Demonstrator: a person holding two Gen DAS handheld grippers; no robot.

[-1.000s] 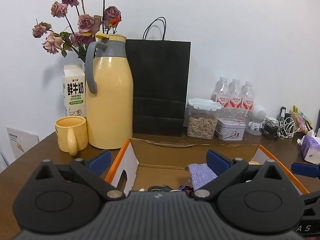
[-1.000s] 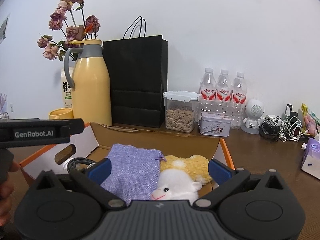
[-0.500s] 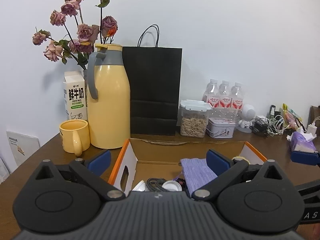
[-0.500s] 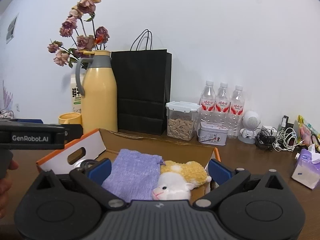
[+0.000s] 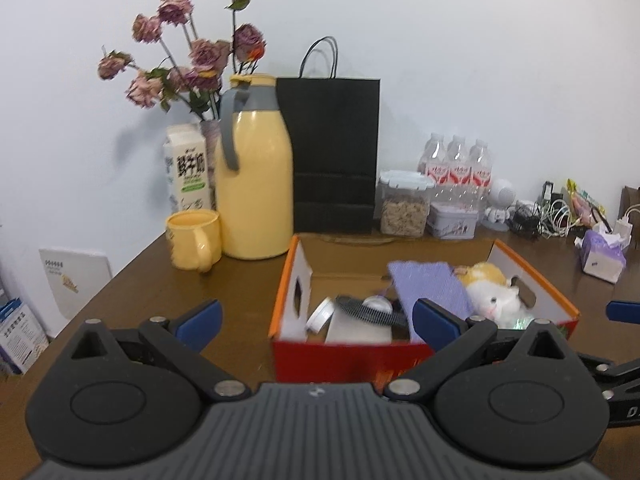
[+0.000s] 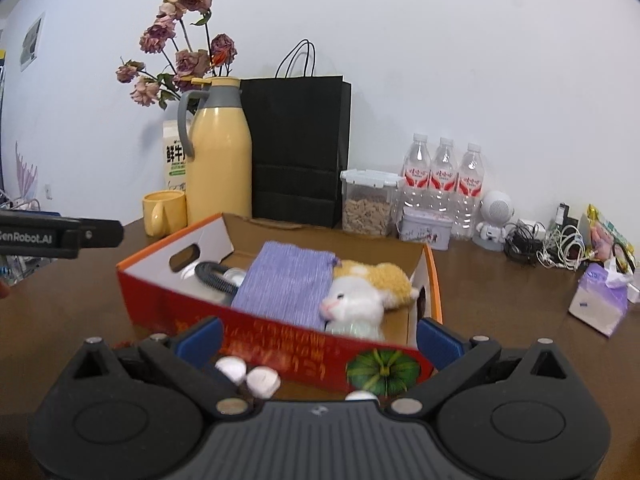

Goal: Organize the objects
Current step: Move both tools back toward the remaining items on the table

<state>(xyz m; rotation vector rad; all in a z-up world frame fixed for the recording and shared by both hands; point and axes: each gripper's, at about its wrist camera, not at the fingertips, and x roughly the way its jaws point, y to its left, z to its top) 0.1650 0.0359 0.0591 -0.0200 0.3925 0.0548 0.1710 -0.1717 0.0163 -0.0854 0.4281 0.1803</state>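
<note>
Left wrist view takes in the brown table first, and on it the cardboard box, red outside, orange along its rim, open at the top, sitting in the middle with its long side running left to right across the view and its short handle-hole ends facing left and right. From the right wrist view the same box lies slightly skewed, its left end farther back than its right. Inside it, a purple cloth pouch lies flat with its long axis running front to back, drawstring end toward the wall; just to its right a white and yellow plush toy lies on its side, snout pointing left toward the pouch; a black coiled strap and a small round tin sit at the left end. Both tongs hang in front of the box with nothing between their fingers: the left gripper spread wide, the right gripper spread wide too. My reading is that the packing step is largely done, and what remains loose are a few small white round pieces on the table just before the box's front wall. The next move would seem to call for lowering the right one onto those pieces, narrowing the jaws over them.
</note>
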